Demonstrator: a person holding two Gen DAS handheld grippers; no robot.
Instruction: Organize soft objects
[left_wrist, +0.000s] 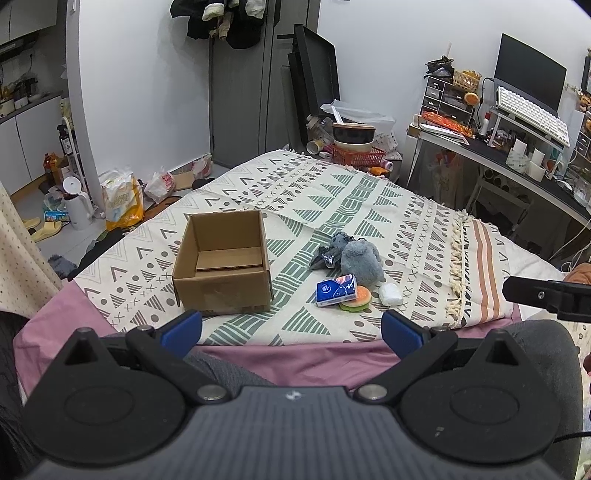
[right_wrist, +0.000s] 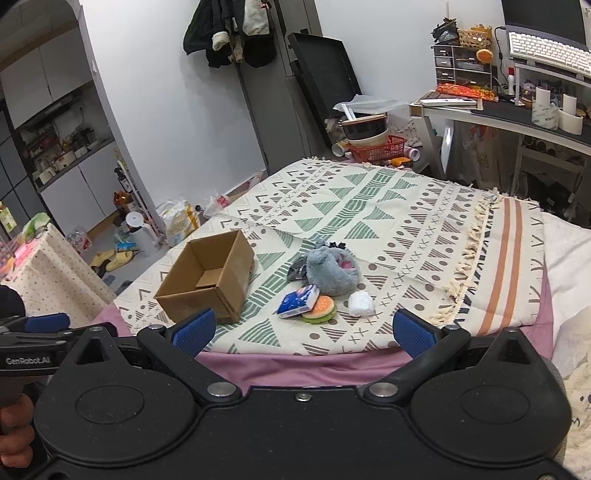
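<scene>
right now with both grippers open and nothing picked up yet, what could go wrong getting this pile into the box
The tissue pack leans on the burger toy and sits tight against the grey plush, so one pinch may drag its neighbours along. The cardboard box looks light and empty on a soft blanket; a bumped wall could shift or tip it. The small white bundle may squash and slip out.

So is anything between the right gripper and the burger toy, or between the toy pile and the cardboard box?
Nothing visible blocks either path. The right gripper hangs open short of the burger toy; bare blanket separates the pile from the open cardboard box.
</scene>
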